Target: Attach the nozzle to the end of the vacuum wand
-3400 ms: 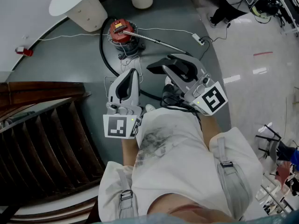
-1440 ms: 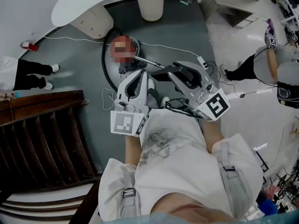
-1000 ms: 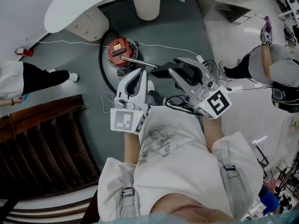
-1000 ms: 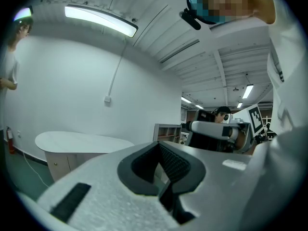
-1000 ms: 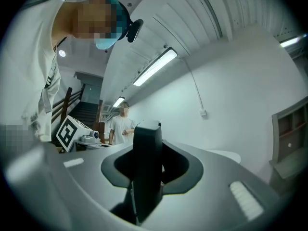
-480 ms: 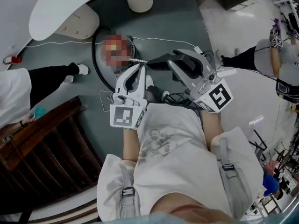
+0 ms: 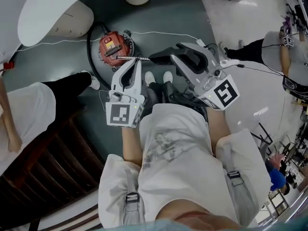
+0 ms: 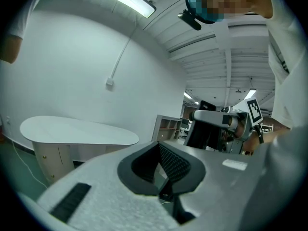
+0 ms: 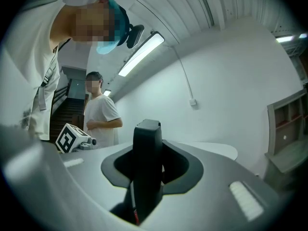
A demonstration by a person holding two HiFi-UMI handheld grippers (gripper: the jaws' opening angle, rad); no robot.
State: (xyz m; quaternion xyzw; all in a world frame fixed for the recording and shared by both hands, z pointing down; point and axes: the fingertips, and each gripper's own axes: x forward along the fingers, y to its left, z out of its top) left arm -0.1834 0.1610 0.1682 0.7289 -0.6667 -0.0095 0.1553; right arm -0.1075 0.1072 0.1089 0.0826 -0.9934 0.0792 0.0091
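**Nozzle and wand before joining.** The nozzle (image 9: 146, 162), a black slab, is standing upright between the part-spread jaws of the right gripper (image 7: 175, 59), which are clamping its lower part. Gripping it low is leaving its far end free, presumably the end meant for the joint. In the head view it is hovering up and to the right of the vacuum (image 7: 115, 49).

The wand (image 7: 132, 58), a thin metal tube, is lying low against the vacuum's near side. Its free end is pointing right, away from the vacuum, and nothing is holding it.

The left gripper (image 7: 136, 64) is hanging over the vacuum's near side, above the wand. Its jaws are pressing fully together with nothing between them. It is probably meant to lift or steady the wand, so it will need to spread its jaws first.

A black hose (image 7: 88, 57) is looping round the vacuum's left side. A bystander (image 7: 24, 109) is standing left of the vacuum, well apart.
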